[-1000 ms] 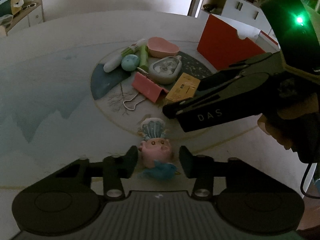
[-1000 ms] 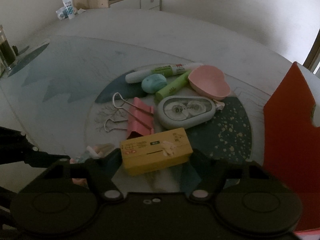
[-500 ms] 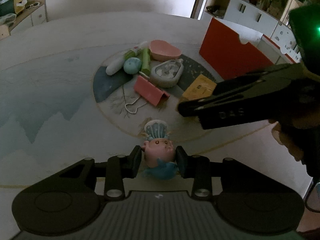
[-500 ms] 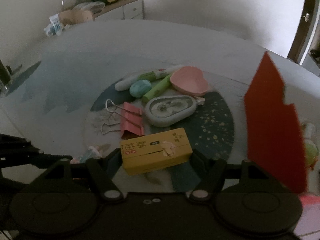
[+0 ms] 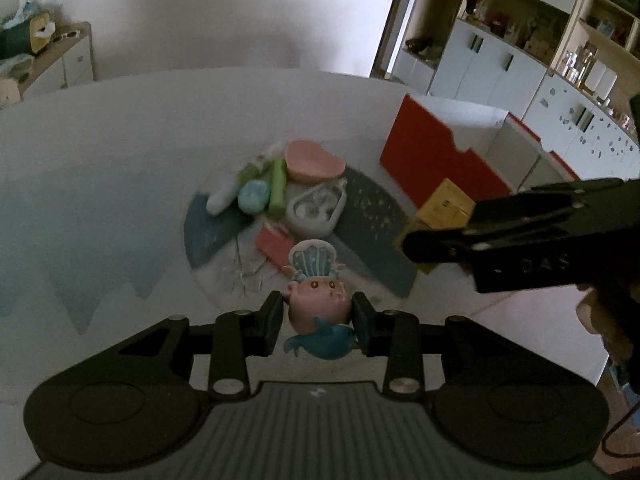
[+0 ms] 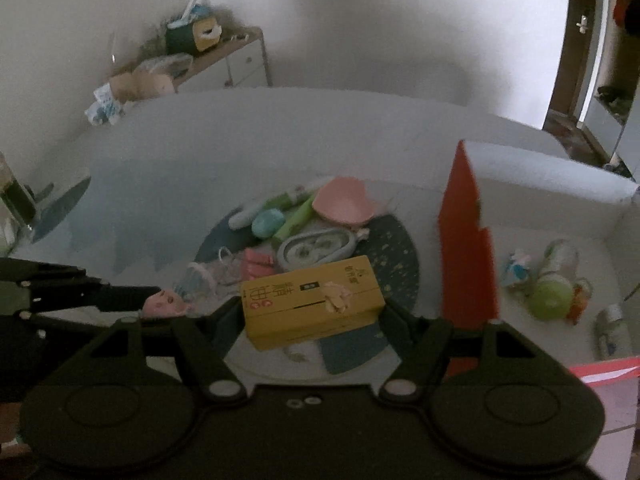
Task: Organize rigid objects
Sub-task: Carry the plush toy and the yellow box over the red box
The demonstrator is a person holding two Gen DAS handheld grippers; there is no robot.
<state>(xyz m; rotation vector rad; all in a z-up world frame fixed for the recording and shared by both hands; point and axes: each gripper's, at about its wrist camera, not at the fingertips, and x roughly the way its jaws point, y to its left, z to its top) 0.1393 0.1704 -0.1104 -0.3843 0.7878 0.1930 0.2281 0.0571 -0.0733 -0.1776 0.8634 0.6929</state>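
Left wrist view, pink pig figurine (image 5: 318,306) clamped between left gripper (image 5: 318,320) pads, raised clear of the table (image 5: 120,184), right wrist view, yellow box (image 6: 312,302) pinched endwise by right gripper (image 6: 312,312), above the round mat (image 6: 400,256), beside the red-fronted bin (image 6: 466,252).

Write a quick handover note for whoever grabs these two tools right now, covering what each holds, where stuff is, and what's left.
Left tool: shut on the pink pig figurine, lifted off the table.
Right tool: shut on the yellow box, also lifted.
Red bin: to the right, already holding a few small items.
Left on the table mat: pink clip, correction tape, pink heart dish, teal eraser, green marker, white pen.
Next: probably bin both held items, then clear the pile.
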